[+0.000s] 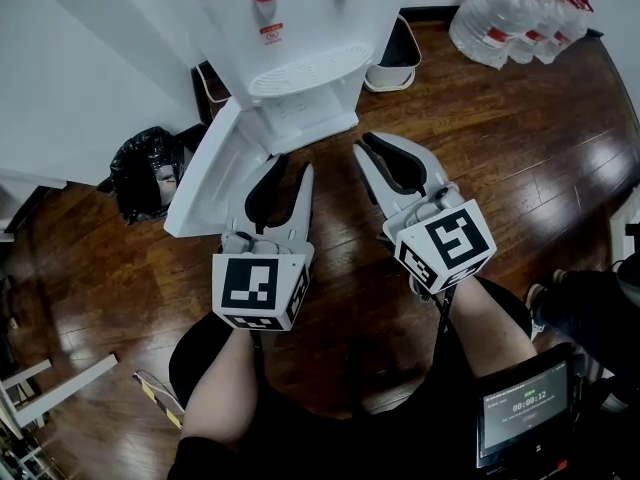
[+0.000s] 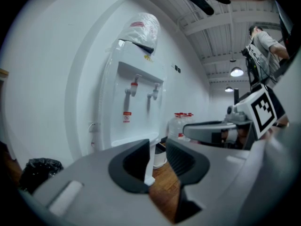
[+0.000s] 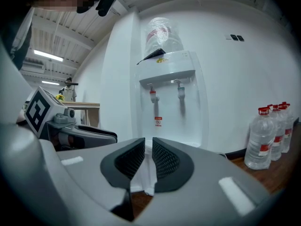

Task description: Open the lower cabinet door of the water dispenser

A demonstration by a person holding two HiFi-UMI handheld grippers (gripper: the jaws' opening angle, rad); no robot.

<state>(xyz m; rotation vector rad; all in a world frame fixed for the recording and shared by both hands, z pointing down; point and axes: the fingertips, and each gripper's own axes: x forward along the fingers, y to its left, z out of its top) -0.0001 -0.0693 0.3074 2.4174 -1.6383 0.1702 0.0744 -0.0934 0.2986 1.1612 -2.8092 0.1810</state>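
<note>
The white water dispenser (image 1: 300, 28) stands against the wall ahead of me. Its lower cabinet door (image 1: 205, 173) is swung open to the left. My left gripper (image 1: 292, 166) is held just right of the door's free edge. Its jaws stand slightly apart, and in the left gripper view (image 2: 159, 147) the door's edge (image 2: 148, 166) shows in the gap, close to the left pad, with bare floor beside it. My right gripper (image 1: 366, 144) points at the dispenser's base, shut with nothing between its pads (image 3: 148, 147). The dispenser (image 3: 171, 102) fills the middle of the right gripper view.
A black rubbish bag (image 1: 145, 168) sits on the wooden floor left of the open door. A white bin (image 1: 395, 63) stands right of the dispenser, and several large water bottles (image 1: 510, 13) are at the far right. A screen (image 1: 525, 408) is near my right arm.
</note>
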